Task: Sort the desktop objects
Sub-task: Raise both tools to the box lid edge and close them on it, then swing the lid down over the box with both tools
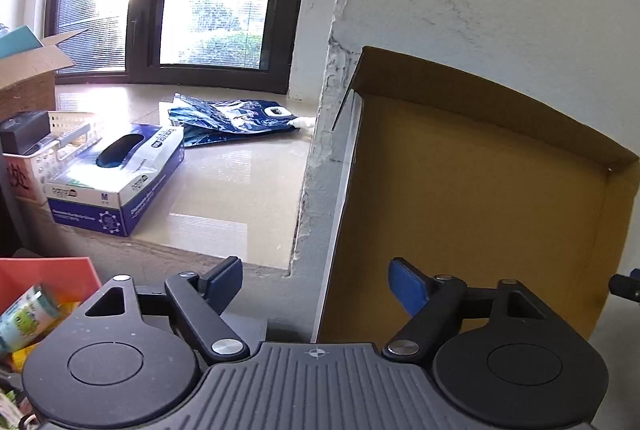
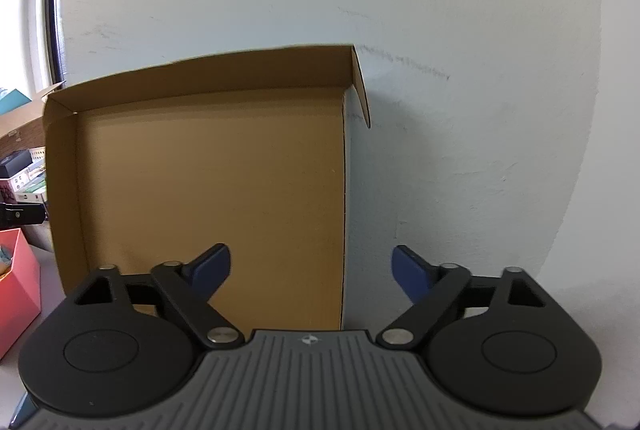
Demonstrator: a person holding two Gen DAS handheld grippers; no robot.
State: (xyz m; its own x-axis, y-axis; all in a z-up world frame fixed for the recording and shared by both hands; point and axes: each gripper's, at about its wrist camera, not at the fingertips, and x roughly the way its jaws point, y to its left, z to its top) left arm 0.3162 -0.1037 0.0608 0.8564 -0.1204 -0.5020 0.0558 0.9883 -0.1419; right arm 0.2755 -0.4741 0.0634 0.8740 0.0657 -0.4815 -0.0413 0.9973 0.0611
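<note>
A brown cardboard box lid (image 1: 460,210) stands upright against the white wall, its inner side facing me. In the left wrist view my left gripper (image 1: 316,282) is open, and the lid's left edge runs up between its blue pads without touching either. The same lid (image 2: 200,190) fills the left half of the right wrist view. There my right gripper (image 2: 312,264) is open too, with the lid's right edge between its fingers and clear of both pads. Neither gripper holds anything.
On the stone window sill (image 1: 224,190) at the left lie a blue glove box (image 1: 120,182), a crumpled blue plastic bag (image 1: 232,118) and a white basket (image 1: 60,138). A red box (image 2: 16,282) with small items stands at the lower left.
</note>
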